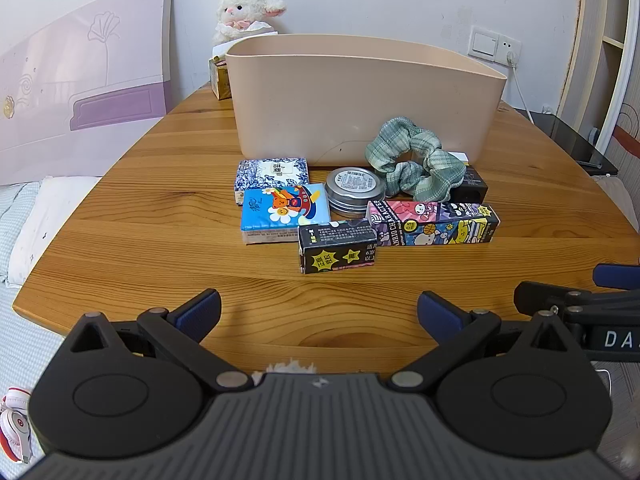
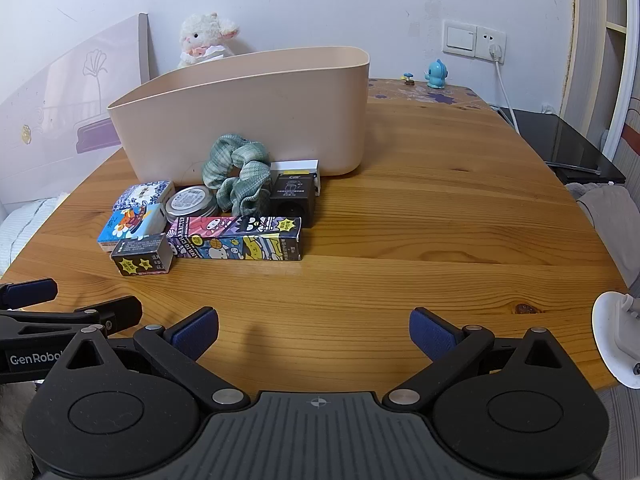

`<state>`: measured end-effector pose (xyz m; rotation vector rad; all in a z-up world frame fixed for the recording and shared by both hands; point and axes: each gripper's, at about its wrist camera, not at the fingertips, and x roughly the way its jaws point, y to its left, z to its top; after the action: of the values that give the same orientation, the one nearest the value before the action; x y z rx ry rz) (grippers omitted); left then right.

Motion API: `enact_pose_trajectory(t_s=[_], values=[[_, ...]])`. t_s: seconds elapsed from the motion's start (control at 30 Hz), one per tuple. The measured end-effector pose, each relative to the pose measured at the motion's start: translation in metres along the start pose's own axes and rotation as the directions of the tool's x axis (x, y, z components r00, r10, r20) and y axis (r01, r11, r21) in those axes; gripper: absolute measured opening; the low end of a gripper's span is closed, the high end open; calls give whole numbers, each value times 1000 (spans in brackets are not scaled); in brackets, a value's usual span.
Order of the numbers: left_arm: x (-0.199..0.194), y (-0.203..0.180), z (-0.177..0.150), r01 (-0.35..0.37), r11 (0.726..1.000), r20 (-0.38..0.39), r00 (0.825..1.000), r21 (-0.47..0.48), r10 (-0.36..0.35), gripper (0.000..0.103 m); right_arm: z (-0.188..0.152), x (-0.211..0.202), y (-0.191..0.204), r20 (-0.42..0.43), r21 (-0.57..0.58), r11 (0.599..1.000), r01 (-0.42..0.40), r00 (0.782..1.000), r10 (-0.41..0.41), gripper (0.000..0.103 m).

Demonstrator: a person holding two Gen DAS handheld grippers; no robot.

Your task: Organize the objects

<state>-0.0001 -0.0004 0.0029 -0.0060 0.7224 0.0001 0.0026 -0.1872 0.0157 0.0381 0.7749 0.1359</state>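
Nothing looks sorted yet: the green plaid fabric scrunchie [image 1: 416,168], round silver tin [image 1: 354,190] and small printed boxes [image 1: 434,222] lie clustered on the wooden desk [image 1: 160,240] just before the beige plastic bin [image 1: 360,96], while the left gripper [image 1: 319,312] and right gripper [image 2: 314,330] hover near, jaws open and empty.

Matt plastic bin [image 1: 360,96], glossy wooden table [image 1: 160,248], metal tin [image 1: 354,190], cloth scrunchie [image 1: 416,164].

- A white plush lamb [image 1: 244,10] sits against the wall.
- A blue figurine [image 2: 436,75] stands on the table's far edge.
- A wall switch [image 2: 474,40].
- White headphones [image 1: 14,424] lie on the bed.
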Motion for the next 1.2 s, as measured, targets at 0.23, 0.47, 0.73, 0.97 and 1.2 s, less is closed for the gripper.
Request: enact_pose_trajectory(t_s=[0.23, 0.47, 0.73, 0.97, 1.2], values=[[0, 1, -1, 2, 1000, 2, 1000, -1, -2, 103, 0, 0, -1, 1, 0, 1000, 0, 1000, 0, 103], [0, 1, -1, 1, 1000, 2, 1000, -2, -1, 103, 1, -1, -3, -2, 5, 1000, 2, 1000, -2, 103], [0, 1, -1, 2, 1000, 2, 1000, -1, -2, 103, 1, 1, -2, 1, 8, 1000, -1, 1000, 1, 103], [0, 1, -1, 1, 1000, 3, 1000, -3, -1, 103, 1, -2, -3, 7, 13, 1000, -6, 1000, 6, 103], [0, 1, -1, 4, 1000, 3, 1000, -5, -4, 103, 0, -1, -4, 4, 14, 1000, -10, 1000, 10, 103]])
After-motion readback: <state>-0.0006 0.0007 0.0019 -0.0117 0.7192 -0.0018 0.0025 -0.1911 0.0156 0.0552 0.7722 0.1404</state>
